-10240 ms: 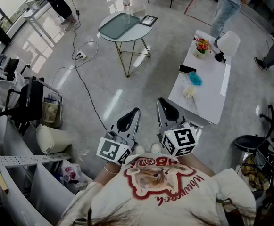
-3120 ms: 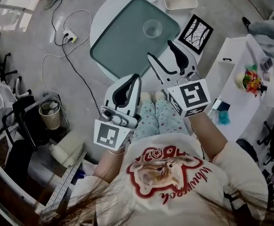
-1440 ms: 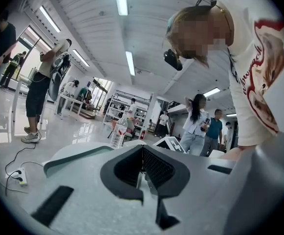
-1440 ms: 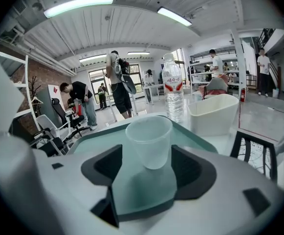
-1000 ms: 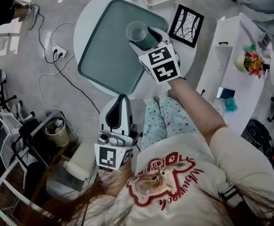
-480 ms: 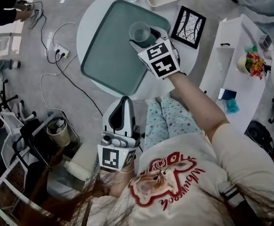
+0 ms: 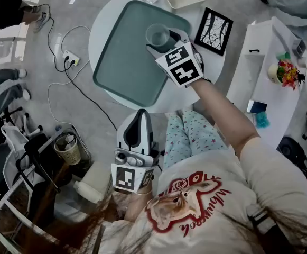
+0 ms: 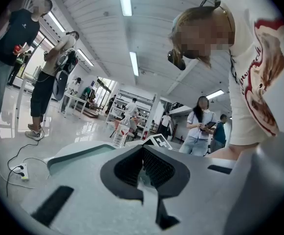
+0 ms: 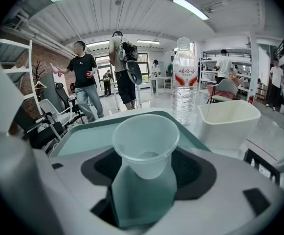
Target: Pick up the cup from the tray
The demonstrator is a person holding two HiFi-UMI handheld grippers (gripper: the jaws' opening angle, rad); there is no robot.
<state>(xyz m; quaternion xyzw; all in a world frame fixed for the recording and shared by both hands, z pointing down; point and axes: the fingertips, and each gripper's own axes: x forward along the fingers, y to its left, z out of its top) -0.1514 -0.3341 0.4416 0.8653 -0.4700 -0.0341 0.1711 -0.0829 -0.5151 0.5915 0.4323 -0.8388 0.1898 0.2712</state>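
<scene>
Cup gripped, lift apparently outstanding.
Right gripper (image 7: 161,37) jaws clamp cup (image 7: 157,34), tray (image 7: 127,62) beneath (left gripper (image 7: 137,115) jaws together, idle).

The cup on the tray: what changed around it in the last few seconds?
The right gripper reached out over the tray and now has the cup between its jaws; whether it grips is unclear. Cup and tray stayed put; left gripper stayed back.

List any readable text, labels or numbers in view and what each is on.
Water bottle label: red and white print, too blurred to read.
Person's shirt: red script lettering, upside down, not legible.
Right gripper cube: square marker patterns, no words.
Cup: plain, no print.
</scene>
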